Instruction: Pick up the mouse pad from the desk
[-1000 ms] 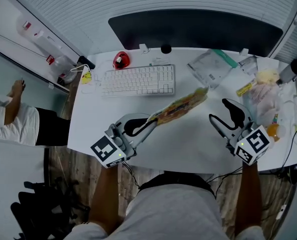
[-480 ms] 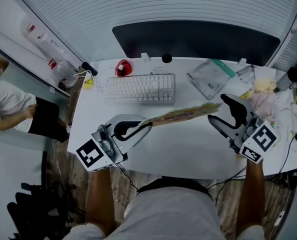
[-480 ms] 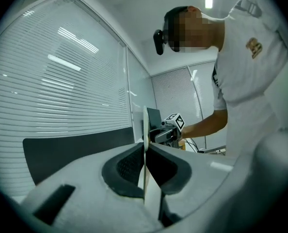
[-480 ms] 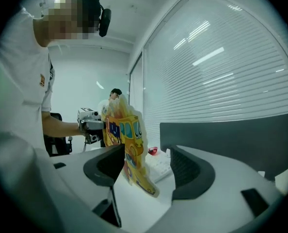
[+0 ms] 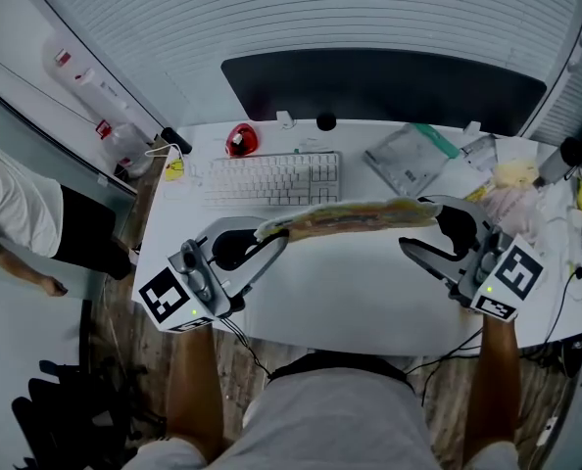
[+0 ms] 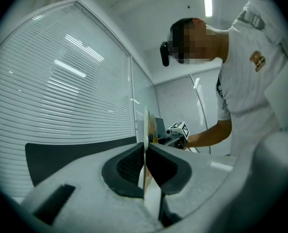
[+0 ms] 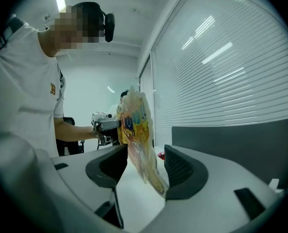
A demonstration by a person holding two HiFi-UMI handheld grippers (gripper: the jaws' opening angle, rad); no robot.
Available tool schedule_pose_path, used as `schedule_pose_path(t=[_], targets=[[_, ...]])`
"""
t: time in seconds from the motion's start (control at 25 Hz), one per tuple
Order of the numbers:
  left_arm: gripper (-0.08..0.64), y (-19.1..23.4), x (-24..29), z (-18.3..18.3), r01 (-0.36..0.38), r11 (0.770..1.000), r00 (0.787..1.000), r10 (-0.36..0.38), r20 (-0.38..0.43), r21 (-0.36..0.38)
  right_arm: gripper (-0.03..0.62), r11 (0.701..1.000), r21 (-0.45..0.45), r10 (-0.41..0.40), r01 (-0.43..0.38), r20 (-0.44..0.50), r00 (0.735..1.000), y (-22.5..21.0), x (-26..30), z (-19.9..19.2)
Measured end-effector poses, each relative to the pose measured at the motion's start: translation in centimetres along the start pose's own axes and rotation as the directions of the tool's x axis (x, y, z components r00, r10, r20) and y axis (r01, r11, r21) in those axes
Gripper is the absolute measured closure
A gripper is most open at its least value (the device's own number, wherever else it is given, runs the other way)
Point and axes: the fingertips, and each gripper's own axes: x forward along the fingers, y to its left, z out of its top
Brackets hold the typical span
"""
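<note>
Grips the mouse pad (image 5: 345,218) edge-on in the left tongs (image 5: 271,235), mid-frame above the counter (image 5: 369,292); holds the right tongs (image 5: 420,225) released around its other end.

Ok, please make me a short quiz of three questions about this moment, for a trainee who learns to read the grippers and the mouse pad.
1. True or false: the mouse pad lies flat on the desk.
2. Which gripper is shut on the mouse pad? A) the left gripper; B) the right gripper; C) both.
3. Fill in the word: the right gripper's jaws stand ___, with the far end of the mouse pad between them.

Key
1. False: it is held up above the desk, stretched between the two grippers.
2. A: the left gripper's jaws are closed on the pad's edge.
3. apart
</note>
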Motion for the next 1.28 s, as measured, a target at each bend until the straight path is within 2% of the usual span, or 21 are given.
schedule_pose_path(t=[0.16, 0.28, 0.76, 0.96, 1.28], targets=[[0.538, 1.0, 0.2, -0.5, -0.064, 0.998, 0.998, 0.064, -0.021, -0.010, 0.486, 0.997, -0.034, -0.073, 0.074, 0.025, 0.997, -0.7, -0.5, 0.4], [0.538, 1.3, 0.6, -0.9, -0.112, 0.994, 0.993, 0.111, -0.035, -0.015, 0.540, 0.991, -0.047, -0.122, 0.124, 0.034, 0.992, -1.1, -0.9, 0.6], [0.538, 2.1, 1.8, -0.9, -0.287, 0.957, 0.958, 0.287, -0.025, -0.043, 0.572, 0.968, -0.047, -0.244, 0.247, 0.059, 0.968, -1.2, -1.3, 2.1], [0.538, 1.6, 1.8, -0.4, -0.319, 0.947, 0.948, 0.319, -0.014, -0.037, 0.574, 0.951, -0.047, -0.301, 0.305, 0.071, 0.951, -1.0, -1.5, 2.7], [0.538, 1.5, 1.6, 0.3, -0.333, 0.943, 0.943, 0.333, -0.007, -0.010, 0.574, 0.940, -0.055, -0.330, 0.335, 0.089, 0.940, -0.5, -1.6, 3.4]])
